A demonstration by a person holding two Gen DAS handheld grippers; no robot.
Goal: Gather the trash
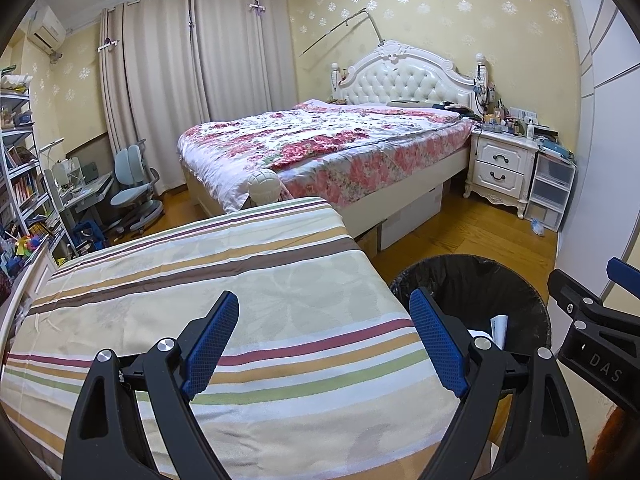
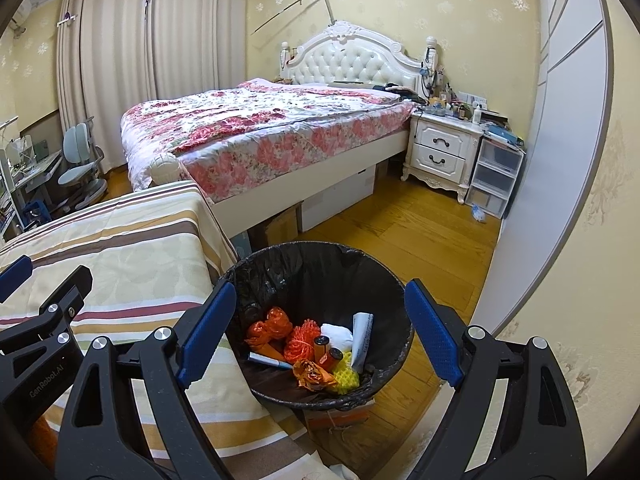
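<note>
A round bin with a black liner (image 2: 280, 276) stands on the wood floor beside the striped table; it also shows in the left wrist view (image 1: 472, 284). Inside lie orange netting (image 2: 298, 340), orange wrappers (image 2: 312, 374), two small orange bottles (image 2: 322, 346), a pen (image 2: 270, 360), white tissue (image 2: 336, 332), a white tube (image 2: 362, 338) and yellow netting (image 2: 344, 374). My right gripper (image 2: 320, 332) is open and empty above the bin. My left gripper (image 1: 326, 344) is open and empty over the striped cloth (image 1: 240, 280), near its right edge.
A large bed with a floral quilt (image 2: 260, 128) stands behind. A white nightstand (image 2: 440, 152) and plastic drawers (image 2: 494, 176) stand at the right wall. A small scrap (image 2: 478, 212) lies on the floor. A desk and blue chair (image 1: 132, 188) stand at the left.
</note>
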